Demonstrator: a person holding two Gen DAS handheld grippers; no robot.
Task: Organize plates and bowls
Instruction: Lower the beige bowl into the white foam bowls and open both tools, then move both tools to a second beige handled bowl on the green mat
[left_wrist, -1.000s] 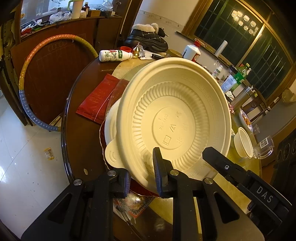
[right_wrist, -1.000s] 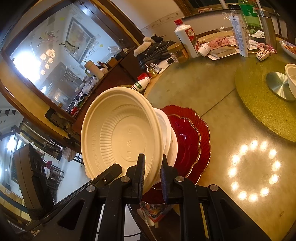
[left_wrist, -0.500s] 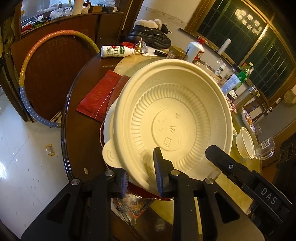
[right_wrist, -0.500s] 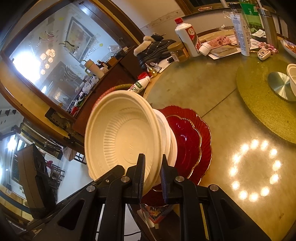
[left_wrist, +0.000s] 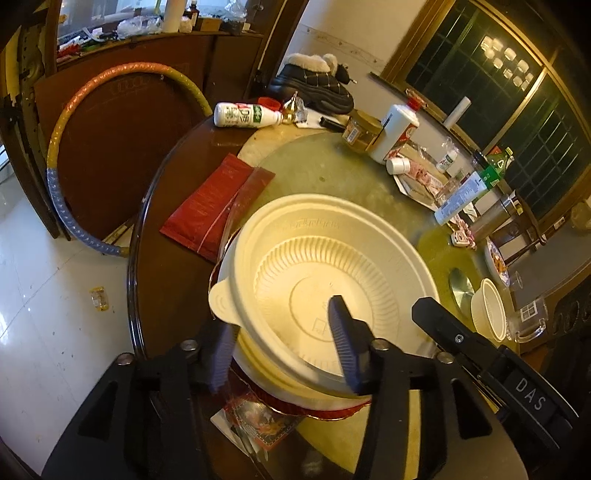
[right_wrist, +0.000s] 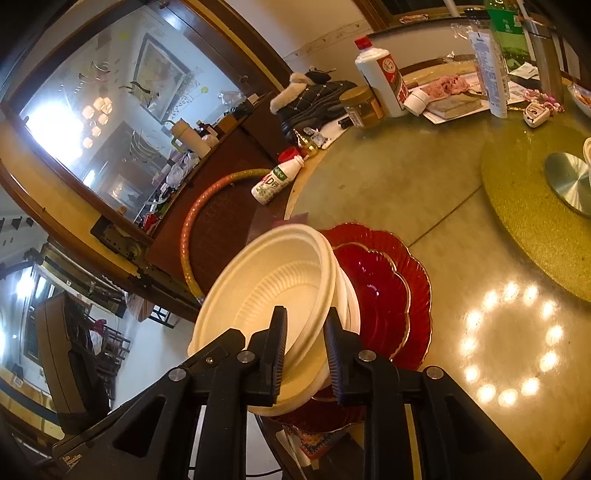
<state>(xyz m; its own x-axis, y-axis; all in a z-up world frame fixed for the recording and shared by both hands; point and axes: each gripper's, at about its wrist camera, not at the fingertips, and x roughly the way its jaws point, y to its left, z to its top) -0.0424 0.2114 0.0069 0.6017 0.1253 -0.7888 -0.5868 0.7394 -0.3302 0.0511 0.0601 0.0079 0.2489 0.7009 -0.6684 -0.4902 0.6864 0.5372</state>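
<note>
The cream bowl (left_wrist: 325, 280) sits nested on another cream bowl atop the red plates (right_wrist: 384, 291) at the table's near edge, evidently to build one stack. The right gripper (right_wrist: 304, 350) pinches its rim (steadying it, probably), while the left gripper (left_wrist: 280, 343) stands spread wide around the near wall, gripping nothing.
</note>
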